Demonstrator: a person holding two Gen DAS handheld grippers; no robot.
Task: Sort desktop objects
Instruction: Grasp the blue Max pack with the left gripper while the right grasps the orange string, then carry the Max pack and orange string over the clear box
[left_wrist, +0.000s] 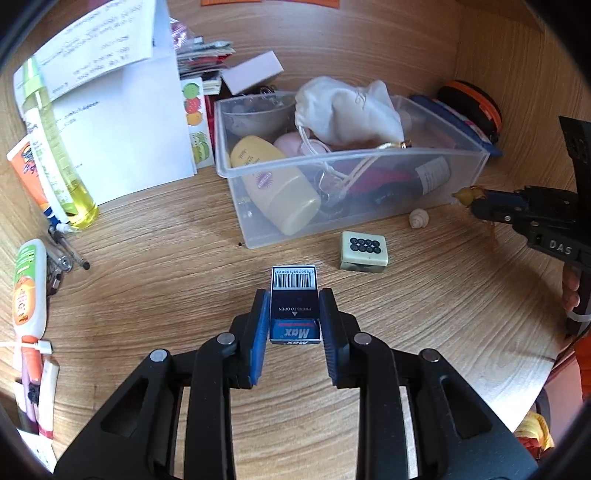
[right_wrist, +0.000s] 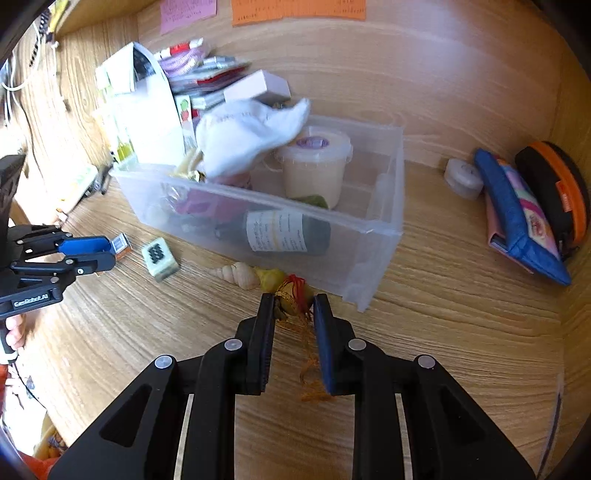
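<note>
My left gripper (left_wrist: 294, 301) is shut on a small dark Max staple box (left_wrist: 294, 295) with a barcode, just above the wooden desk; it also shows in the right wrist view (right_wrist: 120, 244). My right gripper (right_wrist: 294, 308) is shut on a yellow charm with red and gold tassel (right_wrist: 291, 295), also seen in the left wrist view (left_wrist: 466, 194). A clear plastic bin (left_wrist: 369, 162) holds a yellow bottle (left_wrist: 277, 181), a white cloth pouch (left_wrist: 343, 110) and a dark bottle (right_wrist: 286, 230). A mahjong tile (left_wrist: 364, 249) and a seashell (left_wrist: 418, 218) lie in front of the bin.
Papers (left_wrist: 122, 122), a yellow spray bottle (left_wrist: 55, 147), tubes and pens (left_wrist: 68, 254) crowd the left. Pouches, blue (right_wrist: 517, 218) and black-orange (right_wrist: 557, 192), and a small white jar (right_wrist: 463, 177) lie right of the bin. A white tub (right_wrist: 314, 162) stands in the bin.
</note>
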